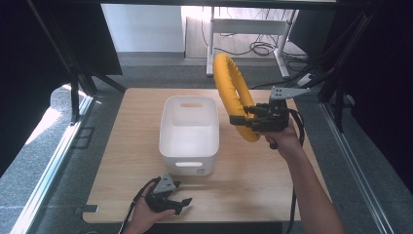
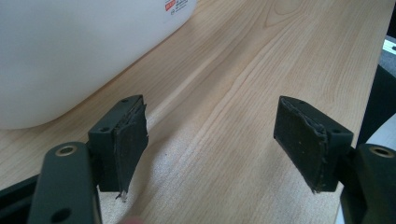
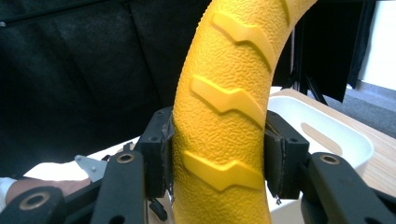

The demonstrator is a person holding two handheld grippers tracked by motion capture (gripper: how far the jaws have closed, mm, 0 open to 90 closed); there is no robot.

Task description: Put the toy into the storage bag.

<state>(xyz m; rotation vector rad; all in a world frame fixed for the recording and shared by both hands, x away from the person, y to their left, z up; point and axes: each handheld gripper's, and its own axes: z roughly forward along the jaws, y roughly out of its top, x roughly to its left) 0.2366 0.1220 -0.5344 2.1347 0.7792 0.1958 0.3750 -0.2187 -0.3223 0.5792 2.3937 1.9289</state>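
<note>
Right tool (image 1: 242,118) raised above the bench (image 1: 258,180), jaws pinching the lower arc of a yellow ring (image 1: 233,92) with raised chevron ribs; ring (image 3: 229,107) held upright, rising well over the tool, pads pressed against both its sides in the right gripper view. Just beyond the jaws, toward the person's left, a white bin (image 1: 189,134), open-topped, with a handle slot in each end wall; ring apart from the bin's near rim, hanging beside it rather than over it. Seen past the ring in the right gripper view, bin (image 3: 327,135) rim and one slot, with dark curtain behind. Left tool (image 1: 182,204) low at the bench's near edge, held in a hand (image 1: 146,212), jaws spread wide with nothing between them. Ahead of it in the left gripper view, bare wood (image 2: 233,93) running between the pads to the bench's edge; bin wall (image 2: 70,51) close on one side, curved and bearing a small label. Open bench surface on both sides of the bin. Beyond the bench, grey floor, black frame legs, and a desk with loose cables (image 1: 260,48).
</note>
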